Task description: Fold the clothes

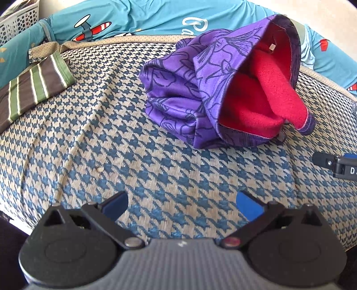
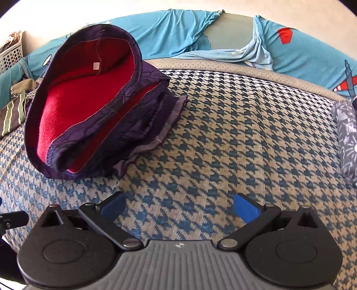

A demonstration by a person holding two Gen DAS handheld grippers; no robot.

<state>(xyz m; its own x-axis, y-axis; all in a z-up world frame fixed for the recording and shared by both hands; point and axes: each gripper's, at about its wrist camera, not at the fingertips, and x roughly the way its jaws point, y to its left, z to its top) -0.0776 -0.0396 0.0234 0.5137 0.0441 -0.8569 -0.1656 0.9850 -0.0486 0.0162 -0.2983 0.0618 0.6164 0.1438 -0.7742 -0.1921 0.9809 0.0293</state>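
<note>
A purple garment [image 1: 189, 89] with a dark line print and red fleece lining [image 1: 256, 98] lies bundled on the houndstooth cushion [image 1: 133, 156], its opening gaping toward me. In the right wrist view the same garment [image 2: 89, 107] sits at the left, folded into thick layers. My left gripper [image 1: 181, 206] is open, low over the cushion, well short of the garment. My right gripper [image 2: 178, 206] is also open over bare cushion [image 2: 245, 133], to the right of the garment. The right gripper's tip [image 1: 334, 165] shows at the left wrist view's right edge.
A striped brown-and-green cloth [image 1: 33, 89] lies at the left. A teal sheet with plane prints [image 1: 133, 17] runs along the back. A white perforated basket [image 1: 20, 20] stands at far left. A grey patterned cloth [image 2: 347, 138] lies at the right edge.
</note>
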